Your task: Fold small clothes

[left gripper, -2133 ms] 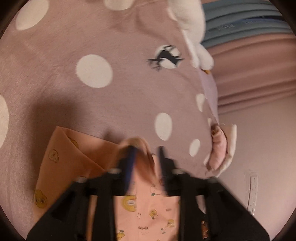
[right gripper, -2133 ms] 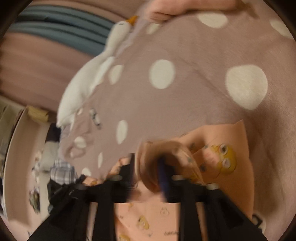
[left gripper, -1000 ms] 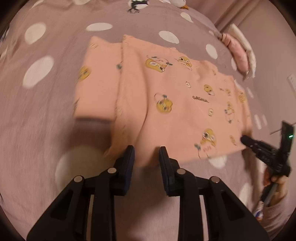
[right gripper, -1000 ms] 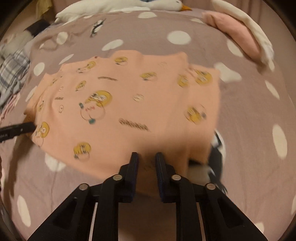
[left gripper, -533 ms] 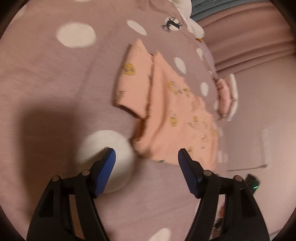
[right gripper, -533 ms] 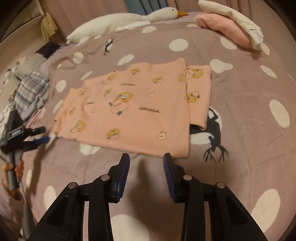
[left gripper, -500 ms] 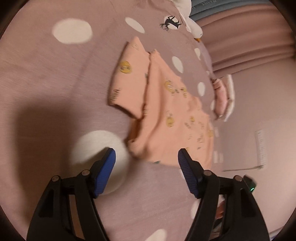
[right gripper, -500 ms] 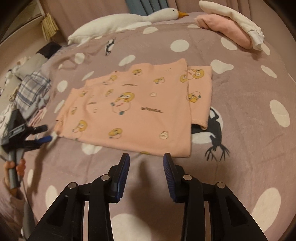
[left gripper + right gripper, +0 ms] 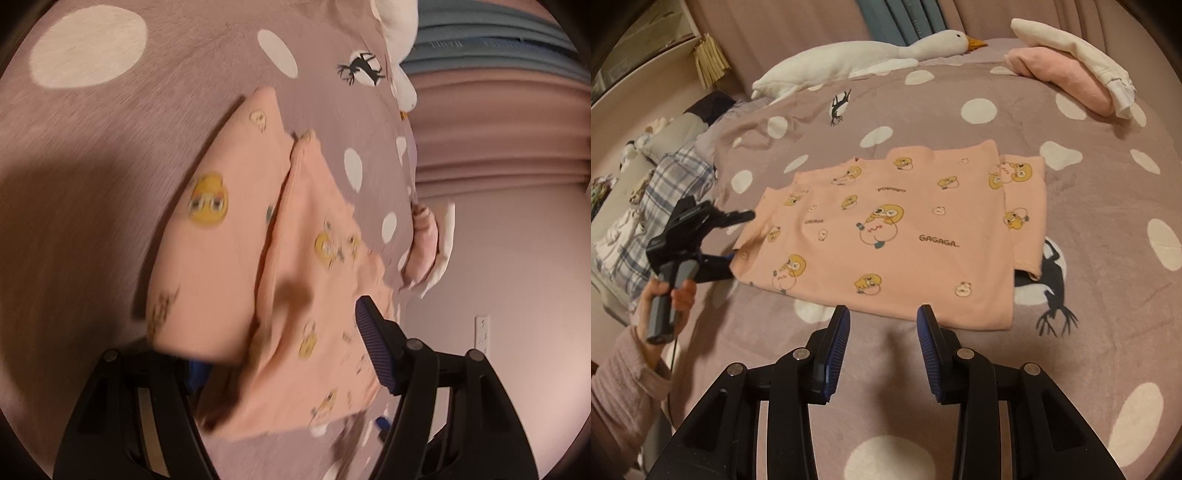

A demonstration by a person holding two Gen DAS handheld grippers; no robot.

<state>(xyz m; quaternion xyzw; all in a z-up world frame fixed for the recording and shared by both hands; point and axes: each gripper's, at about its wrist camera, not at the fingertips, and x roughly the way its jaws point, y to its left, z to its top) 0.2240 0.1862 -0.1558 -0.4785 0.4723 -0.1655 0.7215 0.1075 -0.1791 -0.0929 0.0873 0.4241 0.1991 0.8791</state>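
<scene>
A peach T-shirt (image 9: 886, 236) printed with yellow cartoon figures lies flat on the dotted mauve bedspread (image 9: 1108, 229), folded once, both sleeves sticking out. My right gripper (image 9: 882, 321) is open and empty, just short of the shirt's near hem. My left gripper (image 9: 733, 238) is open at the shirt's left sleeve end, one finger above the fabric and one under its edge. In the left wrist view the shirt (image 9: 236, 266) fills the gap between the fingers (image 9: 369, 328); the sleeve edge covers the left finger's tip.
A white goose plush (image 9: 857, 59) lies along the bed's far edge. Folded pink and cream clothes (image 9: 1071, 74) sit at the far right. A plaid garment (image 9: 661, 188) and other clothes lie at the left. A wall socket (image 9: 482, 330) shows beyond the bed.
My left gripper has moved in from open bedspread to the shirt's sleeve end, so the fabric now lies between its fingers. My right gripper has opened wider and stayed near the hem.
</scene>
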